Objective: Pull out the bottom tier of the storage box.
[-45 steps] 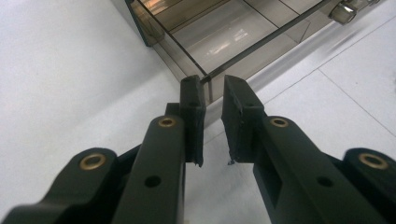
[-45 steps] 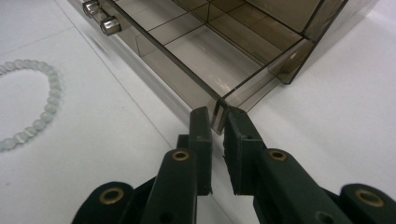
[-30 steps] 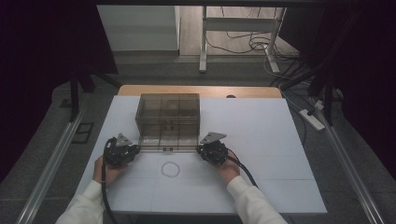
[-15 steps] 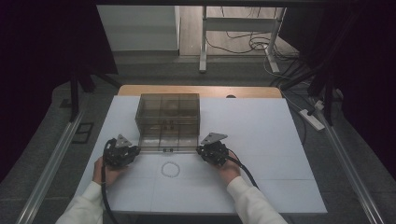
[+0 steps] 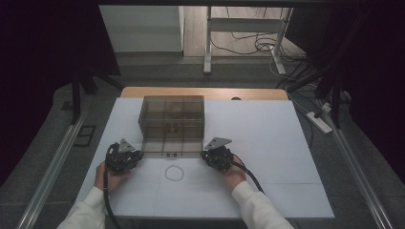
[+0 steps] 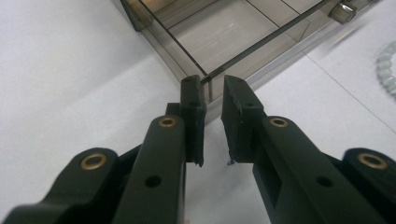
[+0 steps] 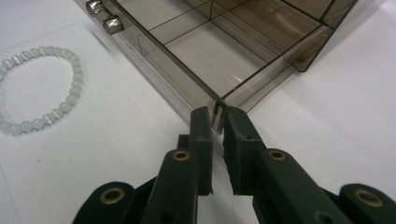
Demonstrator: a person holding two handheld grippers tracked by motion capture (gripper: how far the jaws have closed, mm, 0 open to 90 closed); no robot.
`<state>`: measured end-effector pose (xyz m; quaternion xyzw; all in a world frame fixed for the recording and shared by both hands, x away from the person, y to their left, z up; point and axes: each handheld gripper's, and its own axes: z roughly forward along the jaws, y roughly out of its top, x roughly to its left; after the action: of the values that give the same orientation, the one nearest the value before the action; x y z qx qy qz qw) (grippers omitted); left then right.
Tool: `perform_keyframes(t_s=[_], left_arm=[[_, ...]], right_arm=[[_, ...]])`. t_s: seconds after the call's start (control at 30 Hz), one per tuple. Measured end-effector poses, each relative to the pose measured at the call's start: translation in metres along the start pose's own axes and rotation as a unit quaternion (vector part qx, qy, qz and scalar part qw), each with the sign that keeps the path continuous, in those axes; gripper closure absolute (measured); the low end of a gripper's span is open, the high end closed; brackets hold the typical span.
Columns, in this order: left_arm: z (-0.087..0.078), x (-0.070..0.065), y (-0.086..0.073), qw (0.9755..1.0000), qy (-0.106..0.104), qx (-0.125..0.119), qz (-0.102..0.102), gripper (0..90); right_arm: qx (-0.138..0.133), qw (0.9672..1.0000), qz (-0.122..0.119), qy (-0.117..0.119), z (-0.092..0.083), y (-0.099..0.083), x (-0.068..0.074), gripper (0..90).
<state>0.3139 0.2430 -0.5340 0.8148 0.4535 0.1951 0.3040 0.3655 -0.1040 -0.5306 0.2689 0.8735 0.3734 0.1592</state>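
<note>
A smoky clear drawer box stands on the white table, and its bottom drawer is pulled out toward me. The divided drawer looks empty. My left gripper sits at the drawer's front left corner, jaws closed to a narrow gap with the corner edge between the tips. My right gripper pinches the front right corner the same way. A white bead bracelet lies on the table in front of the drawer, between my hands.
Two small metal knobs stick out of the drawer's front. The white table sheet stretches wide to the right of the box. A wooden strip runs along the table's far edge, and a power strip lies beyond the right side.
</note>
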Motion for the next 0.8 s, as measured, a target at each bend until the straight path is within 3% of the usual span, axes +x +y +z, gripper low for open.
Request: perform_keyframes(t_s=[0.5,0.57,0.6,0.63,0.67,0.8], left_arm=[[0.003,0.001,0.000,1.0000,-0.004,0.000,0.000,74.5],[0.002,0.002,0.001,0.9999,0.002,-0.002,0.012,62.1],[0.002,0.002,0.001,0.9999,0.002,-0.002,0.012,56.2],[0.000,0.003,0.001,1.0000,0.000,-0.008,0.005,56.2],[-0.002,0.005,0.002,0.9998,0.001,-0.018,-0.008,45.0],[-0.008,0.004,0.005,0.9993,-0.004,-0.033,-0.017,32.6]], right_arm=[[0.004,1.0000,0.003,0.002,0.003,-0.001,-0.002,80.9],[0.011,0.9996,0.022,0.013,0.002,0.000,-0.006,68.7],[0.011,0.9996,0.022,0.013,0.002,0.000,-0.006,68.7],[0.007,0.9994,0.030,0.013,-0.001,0.000,-0.008,60.3],[-0.003,0.9992,0.032,0.022,-0.009,0.000,-0.014,48.7],[-0.025,0.9989,0.033,0.024,-0.027,-0.006,-0.025,38.9]])
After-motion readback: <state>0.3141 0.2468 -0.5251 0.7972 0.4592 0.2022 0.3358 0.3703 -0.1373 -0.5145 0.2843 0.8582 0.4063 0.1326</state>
